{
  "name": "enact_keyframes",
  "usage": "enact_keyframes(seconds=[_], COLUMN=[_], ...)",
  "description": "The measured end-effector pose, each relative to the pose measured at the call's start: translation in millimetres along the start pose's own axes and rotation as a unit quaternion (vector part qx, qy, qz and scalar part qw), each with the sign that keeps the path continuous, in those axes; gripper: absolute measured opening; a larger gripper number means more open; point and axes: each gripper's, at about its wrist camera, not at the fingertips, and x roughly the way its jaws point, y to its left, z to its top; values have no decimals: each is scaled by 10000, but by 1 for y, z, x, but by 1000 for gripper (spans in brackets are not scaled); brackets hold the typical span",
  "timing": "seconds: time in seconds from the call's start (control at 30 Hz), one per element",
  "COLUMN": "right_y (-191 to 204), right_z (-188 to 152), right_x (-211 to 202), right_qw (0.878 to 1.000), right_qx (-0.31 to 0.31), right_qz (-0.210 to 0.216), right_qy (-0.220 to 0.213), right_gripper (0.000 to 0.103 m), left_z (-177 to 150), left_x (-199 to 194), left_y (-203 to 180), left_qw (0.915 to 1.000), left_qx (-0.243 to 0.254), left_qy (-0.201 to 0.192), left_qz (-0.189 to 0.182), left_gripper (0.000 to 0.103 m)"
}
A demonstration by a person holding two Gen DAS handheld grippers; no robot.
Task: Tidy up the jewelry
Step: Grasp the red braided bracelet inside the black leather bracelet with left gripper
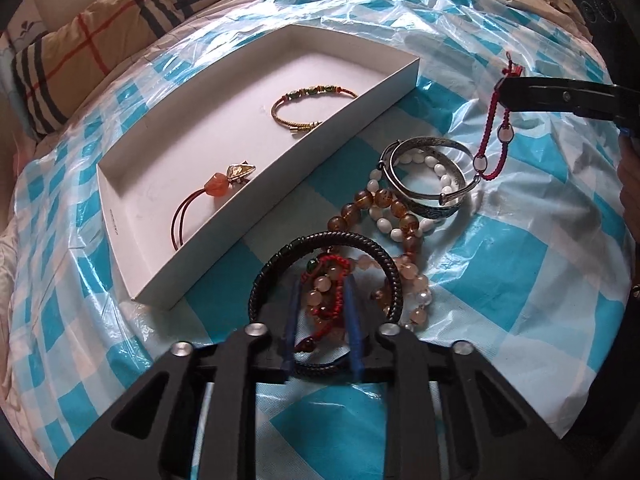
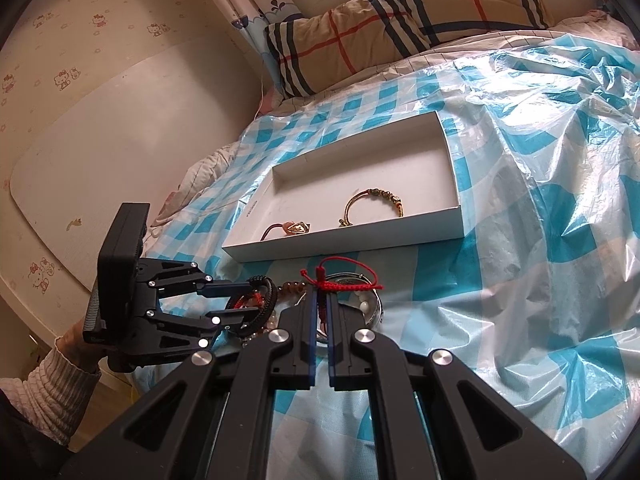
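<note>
My left gripper (image 1: pixel 324 282) points down into the jewelry pile, its blue pads closed on a red knotted cord bracelet with pink beads (image 1: pixel 326 300). A black braided bangle (image 1: pixel 360 242) rings the fingertips. In the right wrist view the left gripper (image 2: pixel 242 302) is at lower left. My right gripper (image 2: pixel 322 296) is shut on a red braided cord bracelet (image 2: pixel 352 286); that bracelet (image 1: pixel 494 148) dangles from it above the silver bangle (image 1: pixel 430 204). The white box (image 1: pixel 280 184) holds a gold bangle (image 1: pixel 308 110) and an orange stone charm cord (image 1: pixel 218 190).
Amber beads (image 1: pixel 378 199), white beads (image 1: pixel 384 224) and pale pink beads (image 1: pixel 418 284) lie tangled beside the box. A blue-and-white checked plastic sheet (image 2: pixel 520 240) covers the bed. Plaid pillows (image 2: pixel 360 32) sit at the far end. A sleeve (image 2: pixel 44 392) shows at lower left.
</note>
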Motion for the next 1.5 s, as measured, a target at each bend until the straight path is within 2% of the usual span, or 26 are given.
enact_keyframes(seconds=[0.1,0.3,0.57,0.63,0.67,0.7,0.77,0.83,0.87,0.93,0.97,1.0,1.07,1.2,1.27,1.37,1.43,1.47,1.5], right_y=[3,7,20,22,22,23,25,28,28,28,28,28,27,25,25,25,23,22,21], right_z=[0,2,5,5,6,6,7,7,7,6,6,6,6,5,4,2,2,1,1], right_x=[-3,-10,-18,-21,-22,-23,-24,-27,-27,-28,-28,-27,-26,-21,-19,-19,-19,-19,-19], right_qw=[10000,10000,9997,9997,9997,9997,9996,9995,9995,9995,9996,9996,9997,9997,9997,9997,9998,9998,9998], right_qx=[-21,-51,-150,-169,-173,-178,-193,-213,-222,-222,-205,-193,-177,-155,-136,-142,-131,-121,-111], right_qz=[8,28,82,80,77,72,78,88,88,83,88,89,94,116,132,135,126,122,119], right_qy=[-24,-76,-153,-174,-179,-182,-189,-206,-211,-208,-197,-187,-164,-140,-129,-111,-108,-109,-111], right_gripper=[5,5,5,5,5,5,5,5,5,5,5,5,5,5,5,5,5,5,5], left_z=[-2,-12,-22,-23,-24,-23,-24,-28,-29,-32,-33,-33,-31,-21,-16,-15,-19,-22,-26], left_x=[-5,-25,-48,-52,-52,-48,-35,-28,-28,-31,-32,-34,-37,-35,-32,-26,-22,-18,-13], left_y=[4,19,30,34,36,34,29,28,28,30,32,32,31,27,25,33,43,48,50], left_qw=[9997,9952,9845,9786,9770,9797,9869,9868,9864,9845,9842,9850,9872,9903,9924,9921,9892,9868,9846], left_qx=[-221,-797,-1372,-1562,-1633,-1602,-1450,-1442,-1458,-1517,-1536,-1521,-1424,-1269,-1196,-1236,-1433,-1556,-1642], left_qy=[-77,-340,-666,-754,-732,-559,-194,-4,-31,-88,-128,-156,-226,-253,-235,-195,-140,-69,21], left_qz=[-52,-446,-861,-1103,-1162,-1072,-677,-736,-757,-878,-876,-800,-686,-507,-192,-85,-285,-452,-597], left_gripper=[9,7,7,7,7,7,7,7,8,12,19,31,43,53,56,56,56,52,34])
